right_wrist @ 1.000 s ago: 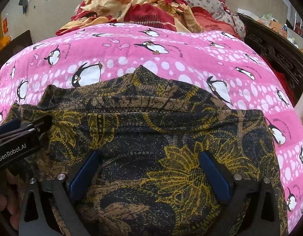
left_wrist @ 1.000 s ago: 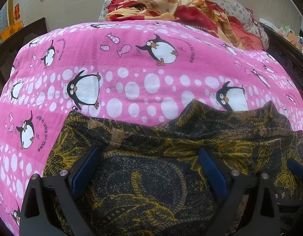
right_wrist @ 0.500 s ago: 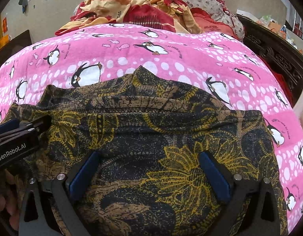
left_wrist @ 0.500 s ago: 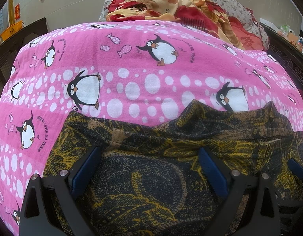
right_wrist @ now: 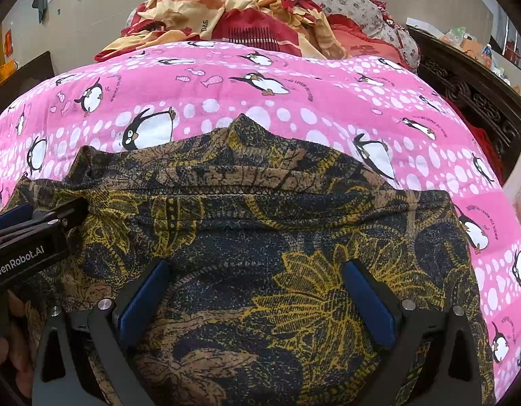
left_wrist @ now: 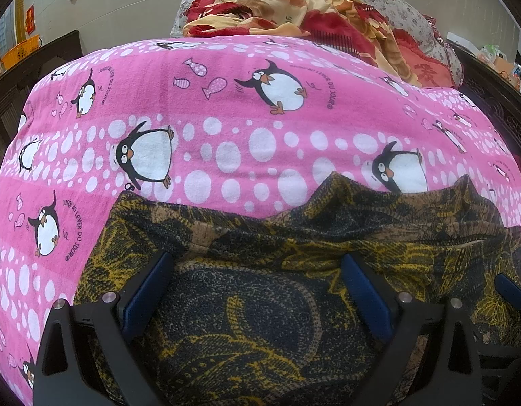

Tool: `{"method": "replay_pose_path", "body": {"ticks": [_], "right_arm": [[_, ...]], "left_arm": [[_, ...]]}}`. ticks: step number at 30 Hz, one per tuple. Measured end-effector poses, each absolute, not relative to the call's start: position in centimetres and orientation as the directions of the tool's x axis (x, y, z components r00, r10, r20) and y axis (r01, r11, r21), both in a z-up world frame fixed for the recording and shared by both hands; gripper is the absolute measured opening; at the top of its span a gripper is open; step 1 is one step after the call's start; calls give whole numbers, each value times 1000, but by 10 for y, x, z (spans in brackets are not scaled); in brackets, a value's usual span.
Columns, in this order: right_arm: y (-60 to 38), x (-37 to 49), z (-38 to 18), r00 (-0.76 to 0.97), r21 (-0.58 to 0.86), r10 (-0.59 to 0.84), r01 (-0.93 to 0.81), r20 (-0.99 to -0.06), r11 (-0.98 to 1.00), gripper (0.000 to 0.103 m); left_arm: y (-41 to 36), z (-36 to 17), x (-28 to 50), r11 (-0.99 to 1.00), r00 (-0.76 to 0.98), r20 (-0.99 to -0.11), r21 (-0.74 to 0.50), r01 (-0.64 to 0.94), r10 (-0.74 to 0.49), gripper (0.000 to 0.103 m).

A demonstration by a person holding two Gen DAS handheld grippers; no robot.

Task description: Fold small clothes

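Behind, rumpled red bedding point(right_wrist: 260, 23) tops pink blanket point(right_wrist: 328, 101).

**Patterned garment lying on the penguin bedspread**

A small garment point(right_wrist: 260, 223) of dark fabric printed with mustard-yellow and brown leaves and flowers is lying spread across the near part of a pink penguin-print bedspread point(left_wrist: 226, 108). Its far edge is sitting rumpled, rising into a small peak point(right_wrist: 241, 125) near the middle. A stitched seam point(right_wrist: 226, 189) is running left to right just nearer than that edge, with a raised fold of cloth behind it. In the left wrist view the same garment point(left_wrist: 260, 304) is filling the near right area, its left edge point(left_wrist: 98, 247) curving over the pink cloth.
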State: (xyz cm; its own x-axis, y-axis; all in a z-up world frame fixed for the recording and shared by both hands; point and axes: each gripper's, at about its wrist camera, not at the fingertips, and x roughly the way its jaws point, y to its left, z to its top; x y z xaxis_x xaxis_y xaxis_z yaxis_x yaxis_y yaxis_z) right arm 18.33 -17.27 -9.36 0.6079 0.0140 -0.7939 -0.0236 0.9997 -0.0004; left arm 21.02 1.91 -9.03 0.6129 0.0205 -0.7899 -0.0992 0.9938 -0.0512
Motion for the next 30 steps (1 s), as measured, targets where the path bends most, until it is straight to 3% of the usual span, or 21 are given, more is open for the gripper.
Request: {"method": "replay_pose_path", "body": {"ticks": [30], "right_arm": [[-173,183,-94,609,-2,12,-23,-793,1000,103]], "left_arm": [[20,-88,212,994,618,-785,-33,-106,40,100]]}}
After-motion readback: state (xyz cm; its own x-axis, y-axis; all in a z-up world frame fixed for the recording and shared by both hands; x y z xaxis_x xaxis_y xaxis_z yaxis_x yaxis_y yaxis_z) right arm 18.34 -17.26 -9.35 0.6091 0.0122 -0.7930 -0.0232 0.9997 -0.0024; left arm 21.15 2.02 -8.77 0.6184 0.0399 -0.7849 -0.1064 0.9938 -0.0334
